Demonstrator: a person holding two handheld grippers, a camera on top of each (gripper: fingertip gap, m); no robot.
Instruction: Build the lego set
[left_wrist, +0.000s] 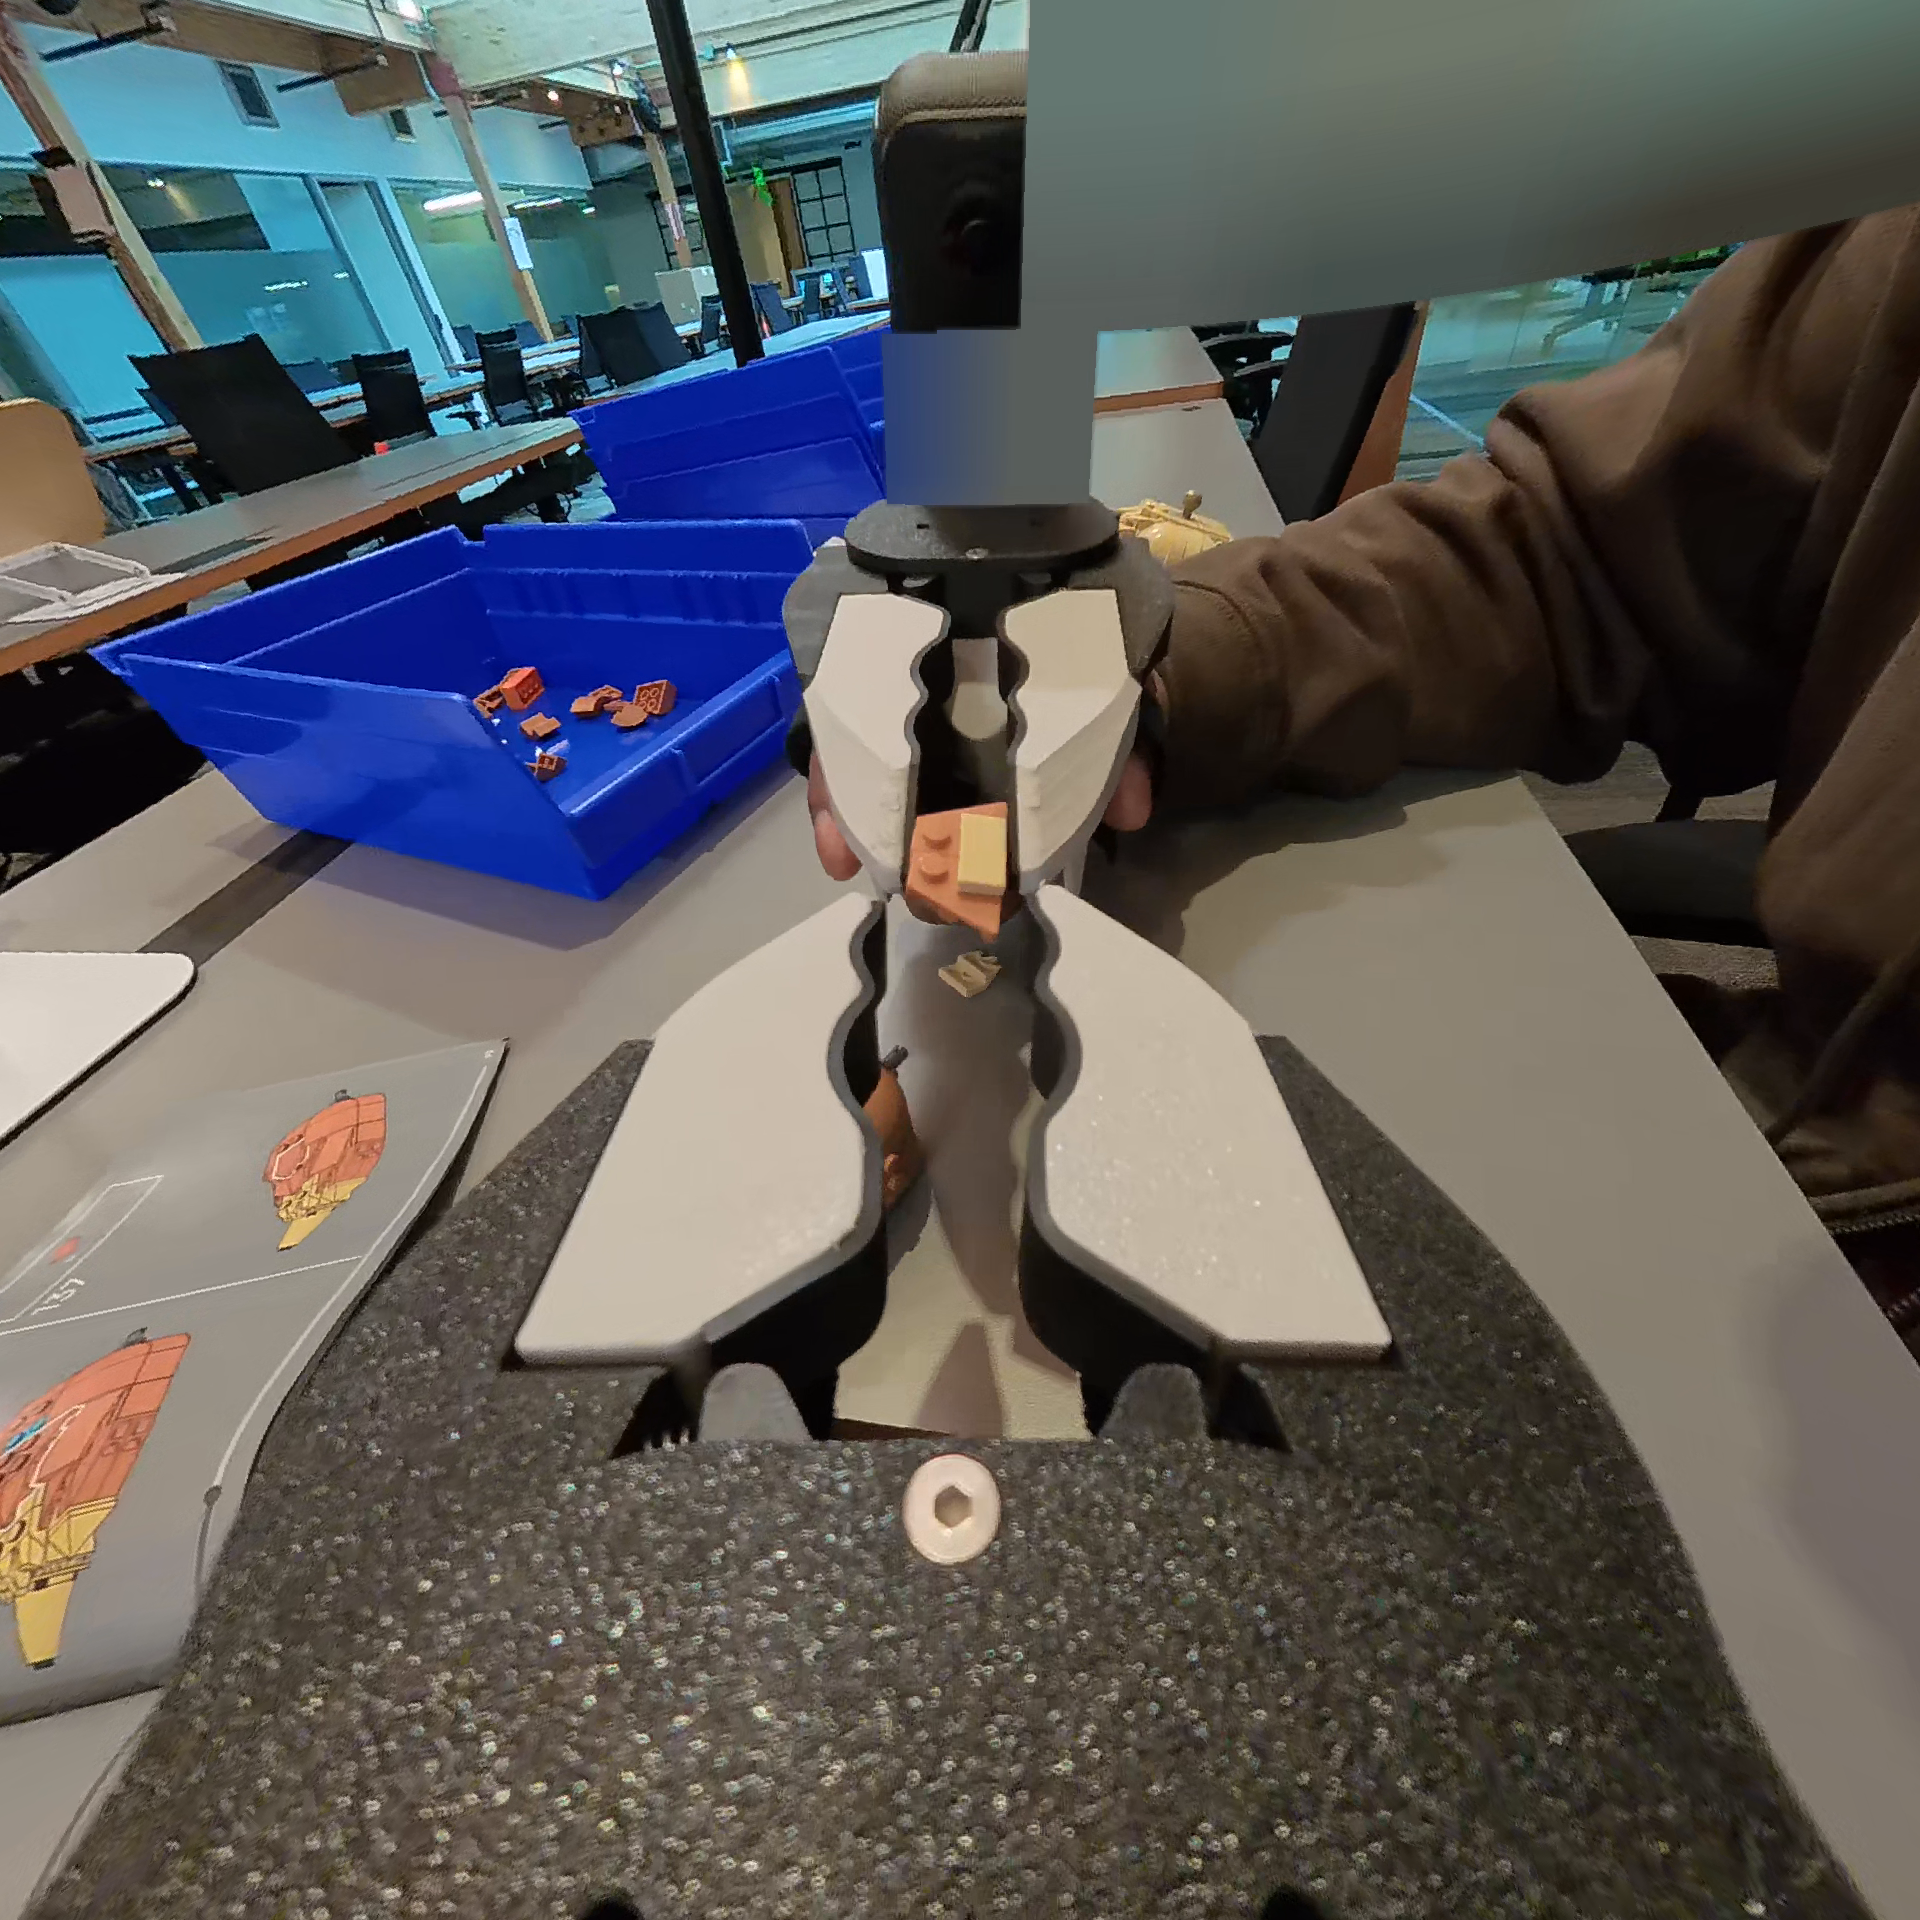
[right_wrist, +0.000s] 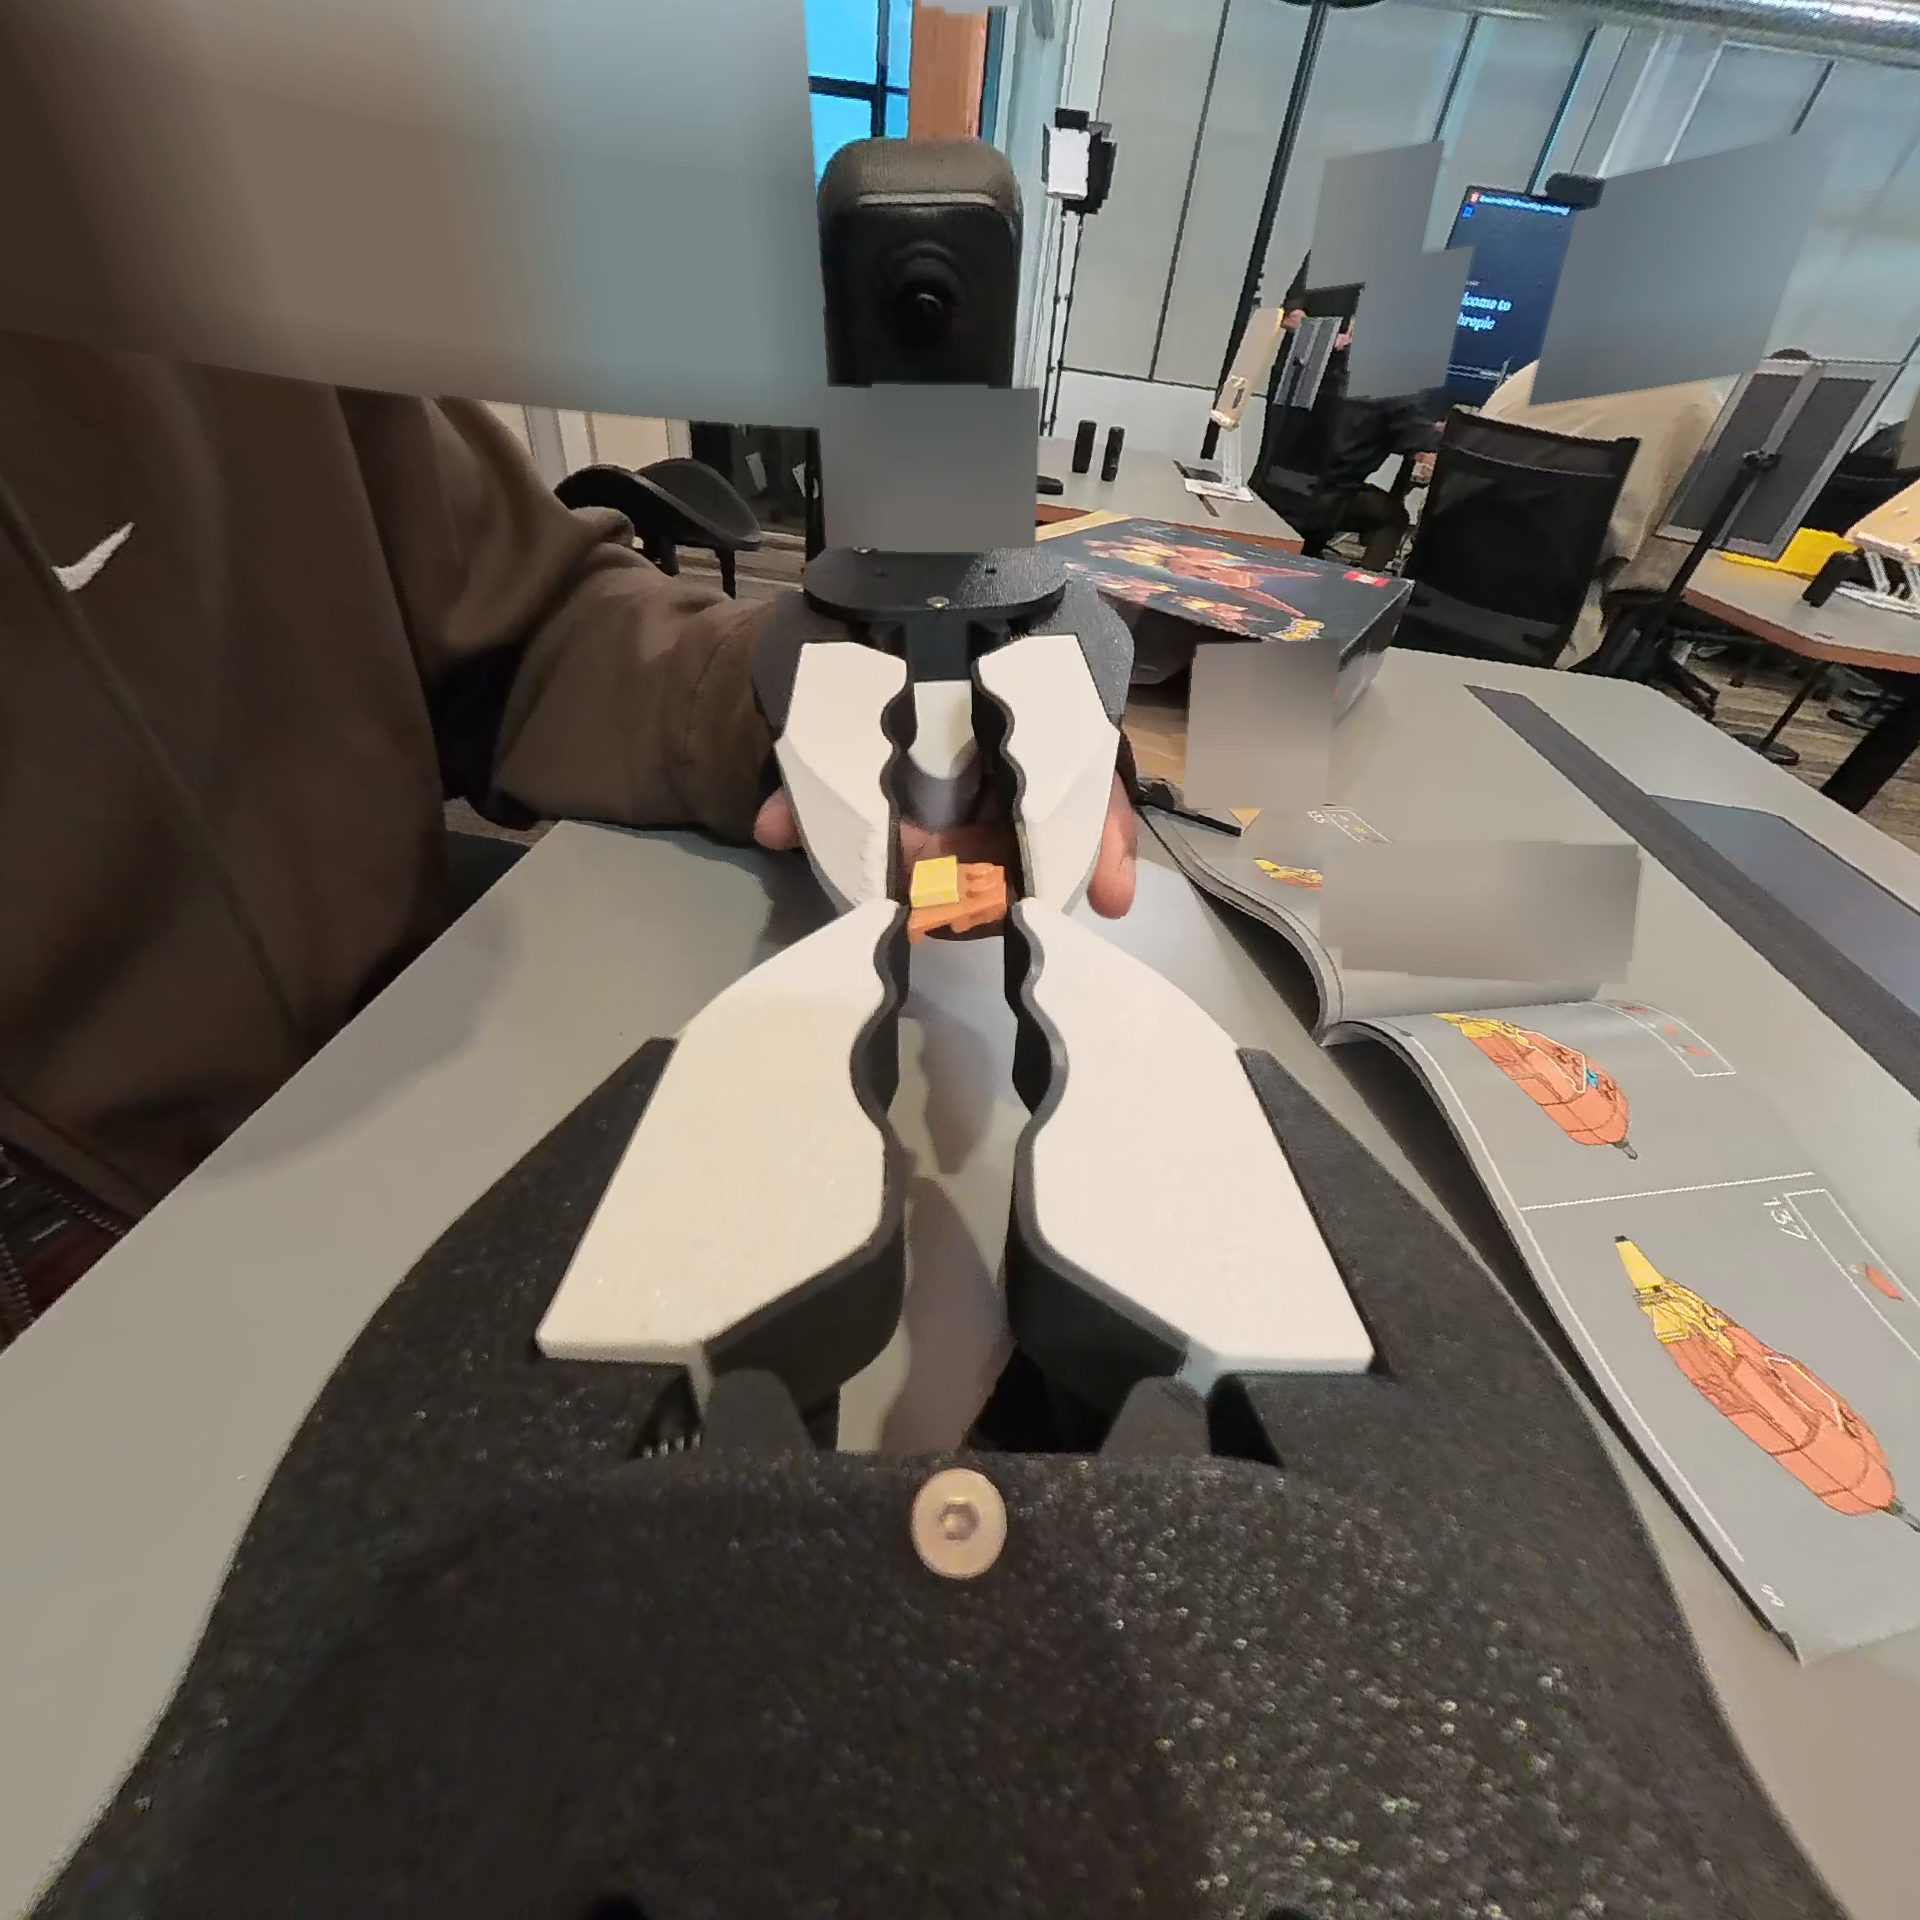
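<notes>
Tip to tip, both held level! The right gripper (left_wrist: 961, 868) pinches the orange plate (left_wrist: 935, 883) in narrow fingers, tan tile (left_wrist: 982, 852) on top, at 12 o'clock from the left gripper (left_wrist: 956, 920). Left's fingers sit narrow beside it; gripping, I can't tell. A crooked push could twist the plate out, down by the loose piece (left_wrist: 969, 974).

white wavy-edged jaws, black speckled housing, central screw (left_wrist: 951, 1508); brown hooded sleeve (left_wrist: 1507, 582), white chest mark (right_wrist: 94, 556).
</notes>
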